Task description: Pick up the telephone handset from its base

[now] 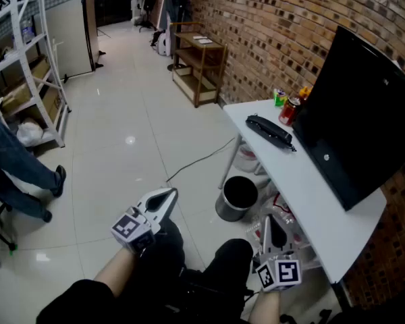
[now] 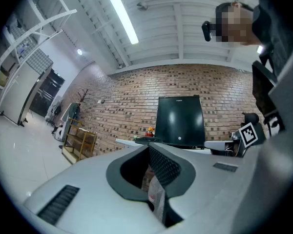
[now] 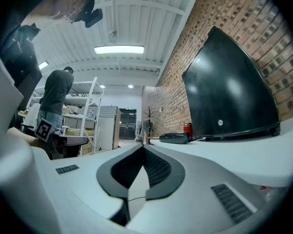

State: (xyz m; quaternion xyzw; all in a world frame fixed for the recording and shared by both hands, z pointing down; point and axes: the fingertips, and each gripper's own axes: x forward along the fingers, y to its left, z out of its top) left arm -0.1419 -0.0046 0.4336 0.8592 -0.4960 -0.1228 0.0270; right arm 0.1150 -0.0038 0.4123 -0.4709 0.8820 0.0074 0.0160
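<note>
clear: near table [image 1: 310,194] | blocked: monitor [image 1: 358,113] right of telephone [image 1: 270,132], cans [image 1: 289,110] beyond

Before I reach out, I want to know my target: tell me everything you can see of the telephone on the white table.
The telephone is a long, low black unit, plastic by its look, lying flat on the white table toward its far end, in front of the black monitor. The handset appears seated on it; no seam between them is clear. A red can stands close beyond it.
</note>
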